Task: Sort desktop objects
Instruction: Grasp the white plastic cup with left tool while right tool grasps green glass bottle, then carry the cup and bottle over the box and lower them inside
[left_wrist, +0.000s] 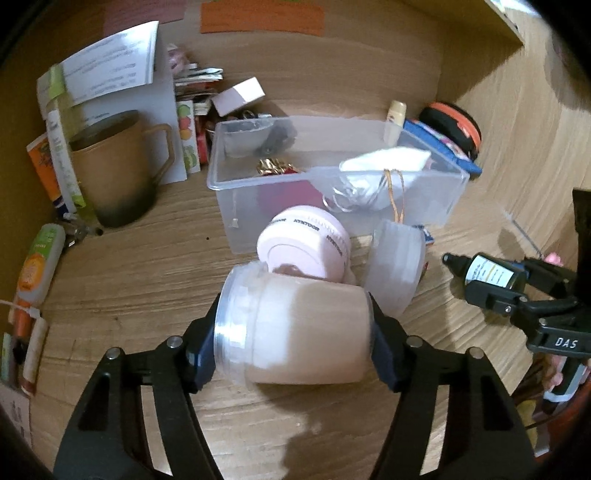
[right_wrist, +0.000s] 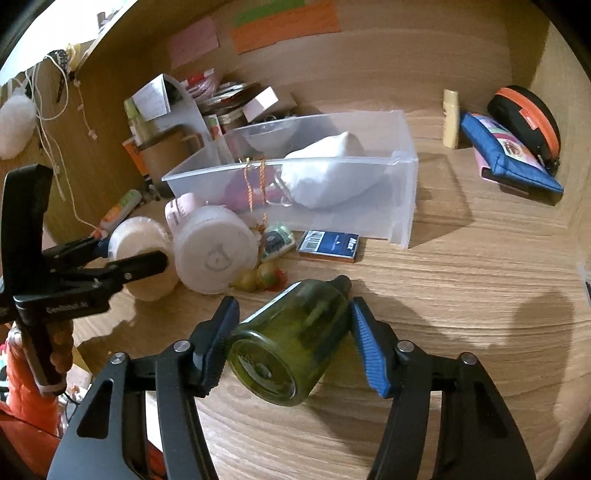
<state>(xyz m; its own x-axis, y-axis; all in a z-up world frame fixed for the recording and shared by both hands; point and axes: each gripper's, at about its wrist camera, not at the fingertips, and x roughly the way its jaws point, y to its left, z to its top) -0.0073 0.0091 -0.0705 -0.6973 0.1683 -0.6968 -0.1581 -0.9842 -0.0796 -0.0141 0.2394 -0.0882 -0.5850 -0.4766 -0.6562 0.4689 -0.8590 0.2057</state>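
A cream jar with a clear lid lies on its side between the blue pads of my left gripper, which is shut on it just above the wooden desk. In the right wrist view the same jar shows at the left, in the left gripper. My right gripper is shut on a green glass bottle with a black cap, tilted with its base toward the camera. The left wrist view shows that bottle at the right edge, in the right gripper.
A clear plastic bin behind the jar holds a white pouch and small items. A pink round jar and a translucent tub lie before it. A brown mug stands left. A blue card box, blue pouch and orange case lie right.
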